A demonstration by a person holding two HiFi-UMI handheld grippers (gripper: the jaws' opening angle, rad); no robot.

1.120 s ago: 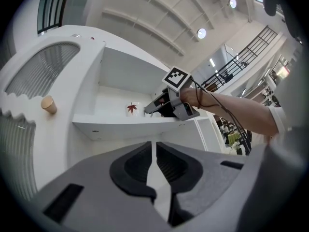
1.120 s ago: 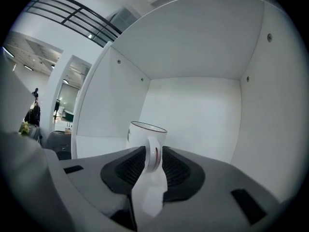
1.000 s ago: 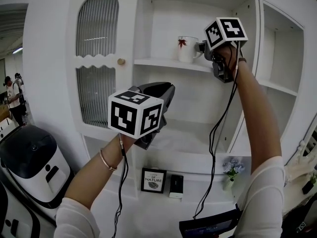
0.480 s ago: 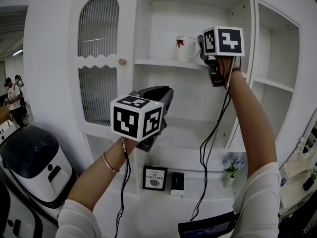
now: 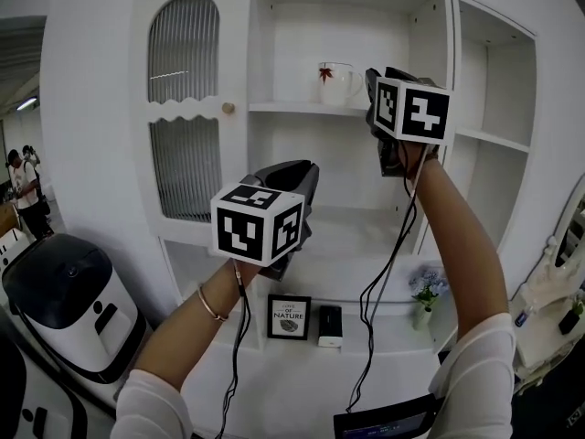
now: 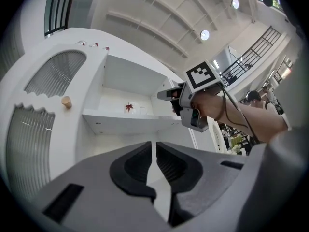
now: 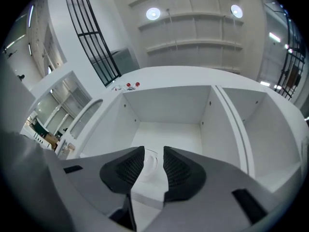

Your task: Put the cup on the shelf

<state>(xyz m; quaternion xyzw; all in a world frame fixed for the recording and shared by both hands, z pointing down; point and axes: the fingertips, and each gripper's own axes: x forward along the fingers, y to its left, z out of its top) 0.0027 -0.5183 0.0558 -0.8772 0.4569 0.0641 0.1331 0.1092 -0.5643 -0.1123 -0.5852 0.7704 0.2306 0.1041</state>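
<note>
A white cup [image 5: 335, 84] with a red leaf print stands upright on the upper shelf [image 5: 302, 110] of a white cabinet. My right gripper [image 5: 371, 86] hovers just right of the cup's handle, a little apart from it. In the right gripper view the jaws [image 7: 153, 152] stand open, and the cup [image 7: 150, 164] shows through the gap, beyond the pads. My left gripper [image 5: 305, 168] hangs lower, in front of the middle shelf. It is shut [image 6: 154, 150] with nothing held. The left gripper view shows the cup [image 6: 133, 108] and the right gripper [image 6: 166, 96] beside it.
A ribbed-glass cabinet door [image 5: 183, 108] with a round knob [image 5: 228, 108] is left of the open shelves. The bottom shelf holds a framed picture [image 5: 289, 316], a small dark box [image 5: 329, 324] and a flower vase [image 5: 425, 305]. A white machine [image 5: 69, 300] stands at lower left.
My right gripper has drawn back a little from the cup's handle, and the cup stays on the shelf. The left gripper has hardly moved.
</note>
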